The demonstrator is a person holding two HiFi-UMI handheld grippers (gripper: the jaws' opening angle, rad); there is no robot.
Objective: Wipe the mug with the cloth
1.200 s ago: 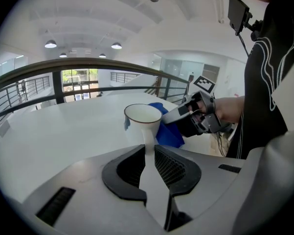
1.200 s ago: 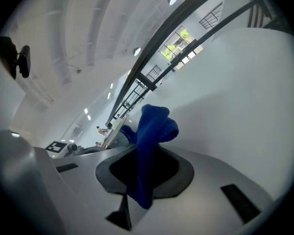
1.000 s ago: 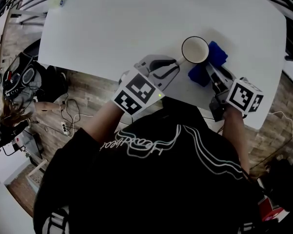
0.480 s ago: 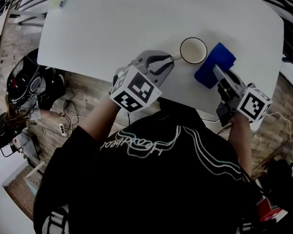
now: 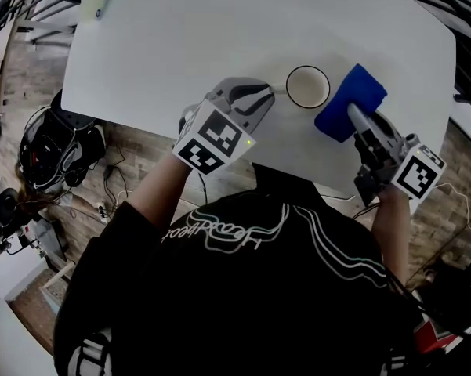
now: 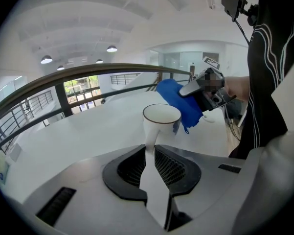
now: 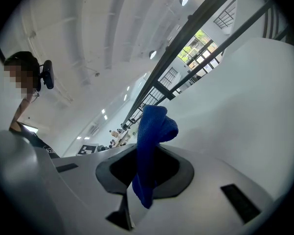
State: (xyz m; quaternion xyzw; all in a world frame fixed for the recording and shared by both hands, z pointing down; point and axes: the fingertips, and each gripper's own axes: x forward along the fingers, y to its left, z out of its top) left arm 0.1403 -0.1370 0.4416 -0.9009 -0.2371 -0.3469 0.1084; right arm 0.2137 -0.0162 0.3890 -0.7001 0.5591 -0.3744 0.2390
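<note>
Now cloth (image 5: 362, 90) in right claw (image 5: 353, 113) farther from mug (image 5: 308, 87)

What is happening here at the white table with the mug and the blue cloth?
A person works with a hand-held gripper in each hand. The left gripper is shut on the handle of the white mug, which is upright at the white table. The right gripper is clamped on the blue cloth and holds it up, just to the right of the mug in the head view. I cannot tell whether the cloth touches the mug.
</note>
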